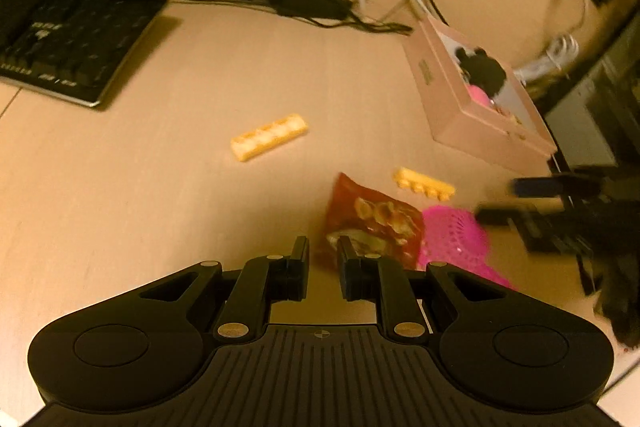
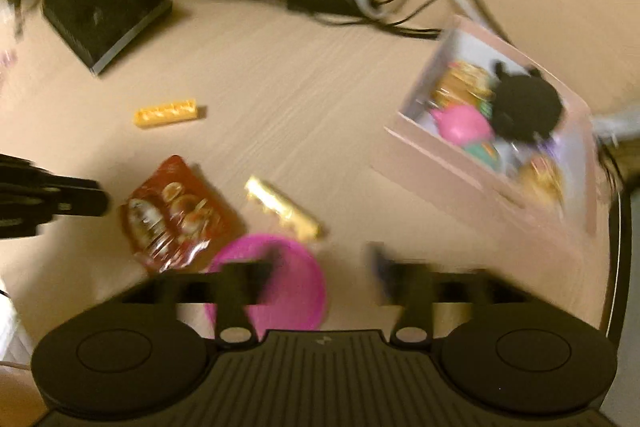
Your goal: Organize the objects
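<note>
- The left gripper is pointing steeply down at the wooden desk, its jaws drawn almost together with nothing between them.
- Its fingertips are hovering just short of a red snack packet, which is lying flat on the desk.
- The right gripper is also angling downward, heavily blurred; its jaws are standing wide apart and holding nothing.
- Its left finger is showing over a pink perforated dish that is sitting on the desk beside the snack packet.
- In the left wrist view, the right gripper is reaching in from the right edge, near the pink dish.
- A pink box is sitting at the right side of the desk, already containing a black plush toy, a pink toy and several colourful wrappers too blurred to name.
- A yellow toy brick is lying alone on the open desk, well apart from the box.
- A second yellow brick is resting between the snack packet and the box.
- A black keyboard and tangled cables are occupying the far side of the desk.
</note>
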### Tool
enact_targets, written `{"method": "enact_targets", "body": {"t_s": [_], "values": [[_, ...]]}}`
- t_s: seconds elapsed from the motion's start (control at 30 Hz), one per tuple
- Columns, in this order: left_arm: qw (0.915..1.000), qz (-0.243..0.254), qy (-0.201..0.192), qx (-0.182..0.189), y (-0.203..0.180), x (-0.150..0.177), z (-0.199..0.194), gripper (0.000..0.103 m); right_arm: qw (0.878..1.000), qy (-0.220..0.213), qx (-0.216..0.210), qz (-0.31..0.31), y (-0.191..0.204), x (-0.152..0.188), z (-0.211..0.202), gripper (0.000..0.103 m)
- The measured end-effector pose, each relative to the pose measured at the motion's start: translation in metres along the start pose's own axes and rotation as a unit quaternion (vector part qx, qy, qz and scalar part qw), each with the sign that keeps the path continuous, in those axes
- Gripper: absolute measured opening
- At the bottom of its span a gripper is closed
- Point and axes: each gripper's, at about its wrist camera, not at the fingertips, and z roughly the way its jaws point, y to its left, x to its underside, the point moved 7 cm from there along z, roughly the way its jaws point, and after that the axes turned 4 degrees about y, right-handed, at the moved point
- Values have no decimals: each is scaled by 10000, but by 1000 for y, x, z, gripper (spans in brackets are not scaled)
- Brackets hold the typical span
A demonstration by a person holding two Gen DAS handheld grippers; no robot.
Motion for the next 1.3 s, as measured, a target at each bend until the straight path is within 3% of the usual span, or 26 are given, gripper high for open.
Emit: {"method": "enact_targets", "body": {"t_s": [0.07,0.2,0.4,0.6,0.67,0.77,0.83,0.97,1.3], "values": [[9999,136,5,-34,-10,-1,-2,17,9998,-51,-190,46,1,21,-2,92],[9990,412,-12,-172,-23,-4,-7,17,9997,-120,-156,115,4,44,15,92],[9972,675,-34,-333,-32,-1,-19,17,9985,-508,-10,181,15,29,34,92],[9961,798,40,-378,-32,5,-20,17,9893,-573,1003,895,-23,18,42,87],[9947,988,95,-275,-34,12,-16,19,9863,-528,1089,1120,-39,27,34,87],[9836,1757,208,-340,-41,31,-7,19,9849,-640,847,1371,-50,43,17,93],[9768,2100,357,-237,-49,44,2,19,9829,-724,915,1422,-56,54,9,99],[9676,2465,541,27,-68,62,20,21,9782,-703,1037,1654,-66,73,7,99],[9386,3394,499,374,-111,76,34,25,9617,-597,1039,2466,-98,111,8,103]]}}
